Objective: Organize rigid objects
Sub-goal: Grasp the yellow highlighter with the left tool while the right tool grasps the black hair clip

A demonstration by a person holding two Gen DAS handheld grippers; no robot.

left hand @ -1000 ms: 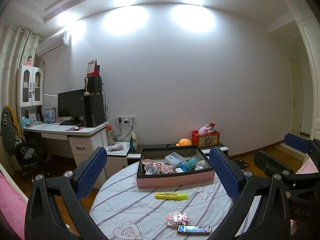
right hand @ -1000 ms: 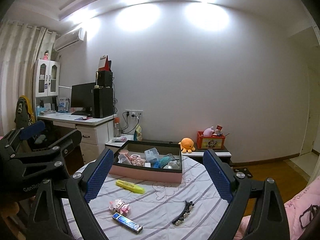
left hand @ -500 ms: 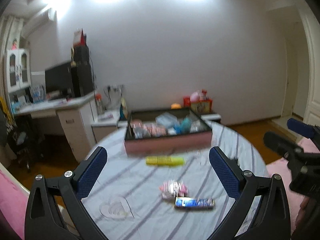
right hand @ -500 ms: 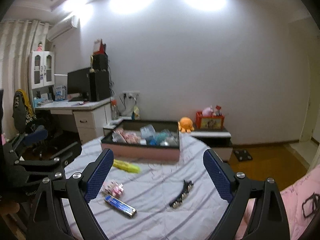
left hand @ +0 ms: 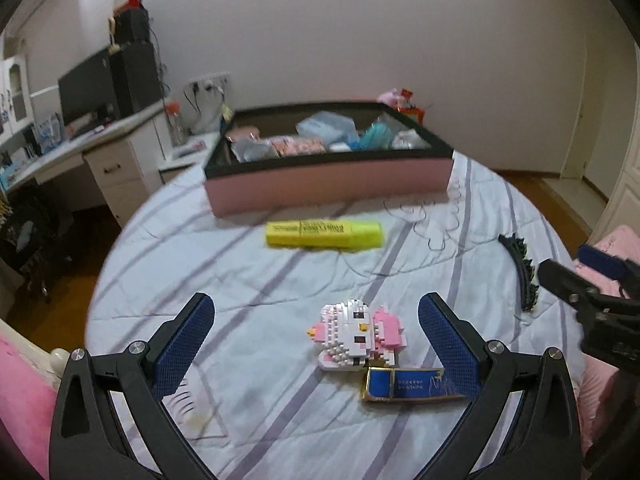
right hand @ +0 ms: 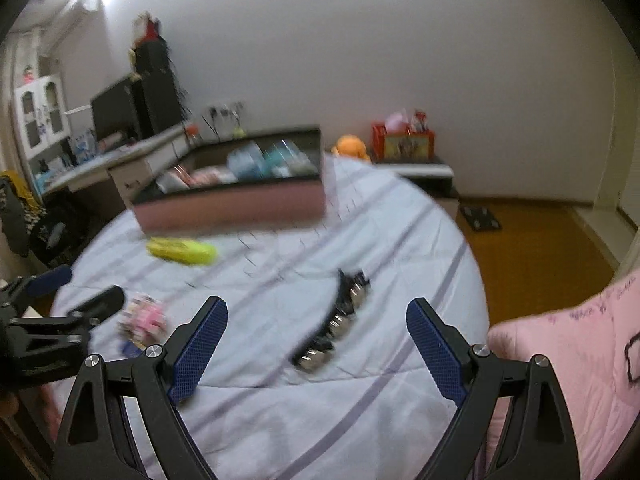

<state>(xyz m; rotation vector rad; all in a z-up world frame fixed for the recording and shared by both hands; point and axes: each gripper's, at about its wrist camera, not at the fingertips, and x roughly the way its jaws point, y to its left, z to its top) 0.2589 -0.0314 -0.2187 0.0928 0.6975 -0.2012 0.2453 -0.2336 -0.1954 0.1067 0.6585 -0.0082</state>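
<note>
A round table with a striped cloth (left hand: 248, 280) holds a pink box (left hand: 328, 184) filled with small items at the back. In front of it lie a yellow highlighter (left hand: 324, 234), a pink-and-white brick figure (left hand: 356, 334), a blue-and-gold bar (left hand: 412, 384) and a black hair clip (left hand: 520, 272). My left gripper (left hand: 316, 344) is open above the table, its jaws either side of the brick figure. My right gripper (right hand: 316, 348) is open, its jaws either side of the hair clip (right hand: 336, 320).
A desk with a monitor (left hand: 88, 88) stands at the left. A low cabinet with an orange plush (right hand: 352, 146) and a red box (right hand: 402, 140) is behind the table. Pink bedding (right hand: 572, 344) lies at the right. Wooden floor (right hand: 532, 248) surrounds the table.
Both grippers have tilted down and moved closer to the table. The brick figure now lies between the left jaws and the hair clip between the right jaws. Both stay open.
</note>
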